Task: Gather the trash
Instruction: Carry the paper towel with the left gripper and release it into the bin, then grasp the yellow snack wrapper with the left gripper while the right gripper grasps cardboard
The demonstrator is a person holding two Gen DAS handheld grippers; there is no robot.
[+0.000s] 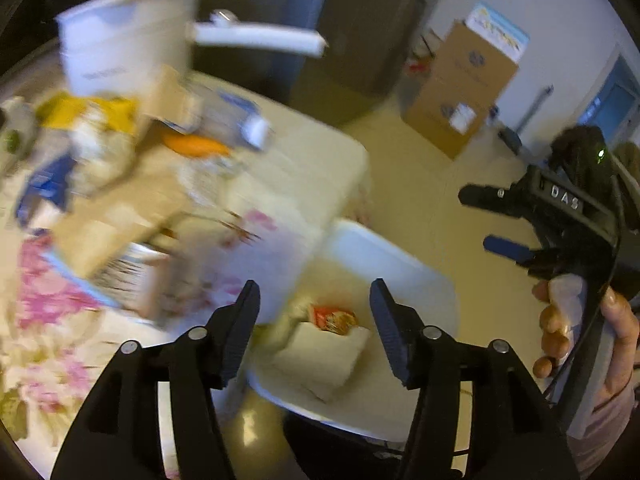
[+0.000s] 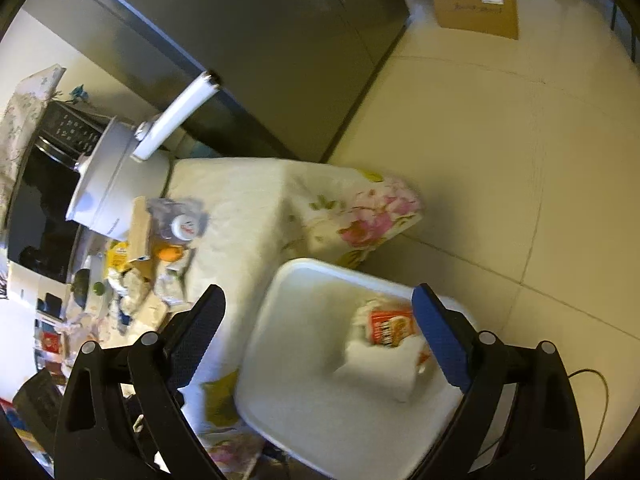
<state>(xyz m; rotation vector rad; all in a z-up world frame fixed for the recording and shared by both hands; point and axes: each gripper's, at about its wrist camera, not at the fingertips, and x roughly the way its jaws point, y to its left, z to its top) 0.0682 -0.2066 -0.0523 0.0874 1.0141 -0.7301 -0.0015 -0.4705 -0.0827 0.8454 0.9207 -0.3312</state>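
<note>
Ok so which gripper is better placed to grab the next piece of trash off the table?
Left, probably. The left gripper is open and empty, beside the trash pile on the table. The right gripper, also open, hangs over the white bin, farther from the pile.

You are working in a home kitchen. A tall steel refrigerator [image 2: 256,40] stands against the wall, with a black microwave [image 2: 44,184] on the counter to its left. A white electric pot [image 2: 116,184] sits on a table under a floral cloth [image 2: 360,216]. The floor is pale tile [image 2: 520,160], with a cardboard box [image 2: 472,0] left against the far wall.
</note>
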